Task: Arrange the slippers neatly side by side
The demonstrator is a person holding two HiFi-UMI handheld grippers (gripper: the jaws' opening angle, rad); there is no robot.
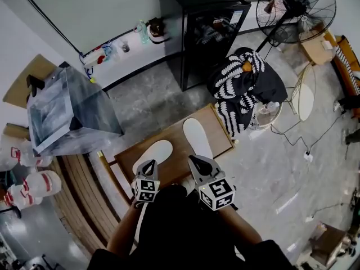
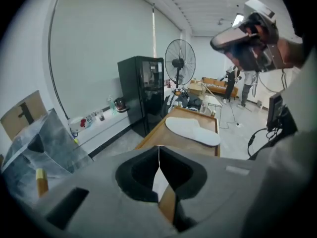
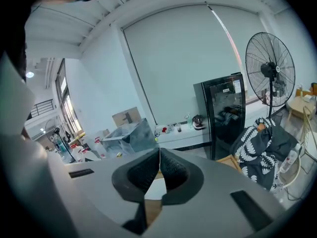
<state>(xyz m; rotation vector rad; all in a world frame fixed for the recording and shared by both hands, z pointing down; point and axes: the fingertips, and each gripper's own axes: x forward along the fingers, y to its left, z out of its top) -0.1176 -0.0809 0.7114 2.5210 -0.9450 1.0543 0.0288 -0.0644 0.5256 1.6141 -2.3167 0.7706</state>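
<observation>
Left slipper (image 1: 153, 153) clear only overhead

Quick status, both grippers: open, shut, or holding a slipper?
Left gripper: closed, holding nothing.
Right gripper: closed, holding nothing.

Left slipper (image 1: 153, 153), right slipper (image 1: 197, 136): plain white. Desk (image 1: 179, 155): brown wood grain. Left tongs (image 1: 148, 163), right tongs (image 1: 193, 159): grey, with black-and-white square-marker cubes. Cabinet (image 1: 202, 32): black. Fan (image 1: 295, 10): black. Cloth (image 1: 244, 86): black with white wavy stripes. Storage box (image 1: 67, 111): translucent grey. Floor (image 1: 270, 179): grey, marbled.
</observation>
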